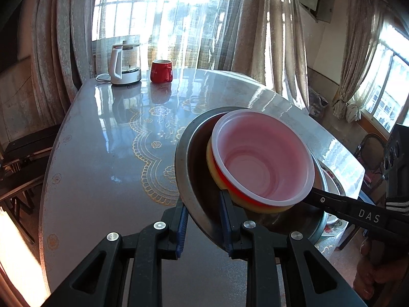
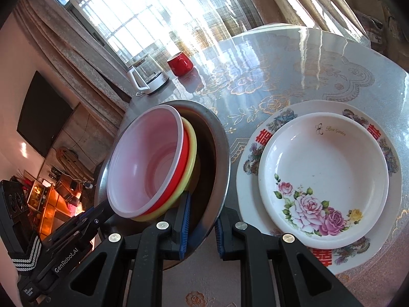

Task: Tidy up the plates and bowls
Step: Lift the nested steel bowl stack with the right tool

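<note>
Item: steel bowl [image 1: 190, 179] w/ pink [image 1: 263, 153], red & yellow plastic bowls nested inside, tilted above table [image 1: 107, 153], rim clamped by left gripper [image 1: 204, 220] & right gripper [image 2: 202, 227], jaws narrow; beside it, floral dish [image 2: 324, 176] on patterned plate [image 2: 281, 117].

Nested bowls [image 2: 145, 161] sit inside the metal basin [image 2: 217, 153], left of stacked plates [image 2: 322, 176].
</note>
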The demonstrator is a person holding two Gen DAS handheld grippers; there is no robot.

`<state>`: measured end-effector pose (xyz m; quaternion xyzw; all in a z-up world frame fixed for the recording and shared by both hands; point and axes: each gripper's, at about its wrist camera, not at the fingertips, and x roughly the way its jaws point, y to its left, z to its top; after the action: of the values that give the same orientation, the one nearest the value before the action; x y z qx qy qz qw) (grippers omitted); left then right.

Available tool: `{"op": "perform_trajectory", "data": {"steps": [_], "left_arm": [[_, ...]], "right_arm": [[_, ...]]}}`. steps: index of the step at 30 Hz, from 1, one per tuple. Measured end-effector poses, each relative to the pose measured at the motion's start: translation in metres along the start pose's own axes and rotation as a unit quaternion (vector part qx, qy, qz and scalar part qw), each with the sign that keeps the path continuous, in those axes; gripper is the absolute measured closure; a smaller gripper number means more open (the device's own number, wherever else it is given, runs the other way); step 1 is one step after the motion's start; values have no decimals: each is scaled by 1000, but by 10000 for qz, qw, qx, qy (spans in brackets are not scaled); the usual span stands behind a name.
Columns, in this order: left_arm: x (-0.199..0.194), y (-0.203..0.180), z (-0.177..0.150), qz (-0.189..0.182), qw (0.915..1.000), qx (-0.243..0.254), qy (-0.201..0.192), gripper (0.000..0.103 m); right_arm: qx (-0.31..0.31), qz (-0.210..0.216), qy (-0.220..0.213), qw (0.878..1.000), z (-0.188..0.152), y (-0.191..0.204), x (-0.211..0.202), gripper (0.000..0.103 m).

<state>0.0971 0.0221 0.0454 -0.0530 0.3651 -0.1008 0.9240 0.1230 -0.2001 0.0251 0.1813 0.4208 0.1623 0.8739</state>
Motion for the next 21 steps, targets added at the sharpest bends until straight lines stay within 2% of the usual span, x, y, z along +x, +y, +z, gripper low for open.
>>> {"op": "perform_trajectory", "data": {"steps": [9,21], "left_arm": [[6,-41,17,-356,9988,293,-178,79],[19,-88,27,-783,9949,581,-242,78]], "right_arm": [[224,-210,-451,9985,8,-25,-36,86],[582,-545,-838,9933,9,-65,-76,86]]}}
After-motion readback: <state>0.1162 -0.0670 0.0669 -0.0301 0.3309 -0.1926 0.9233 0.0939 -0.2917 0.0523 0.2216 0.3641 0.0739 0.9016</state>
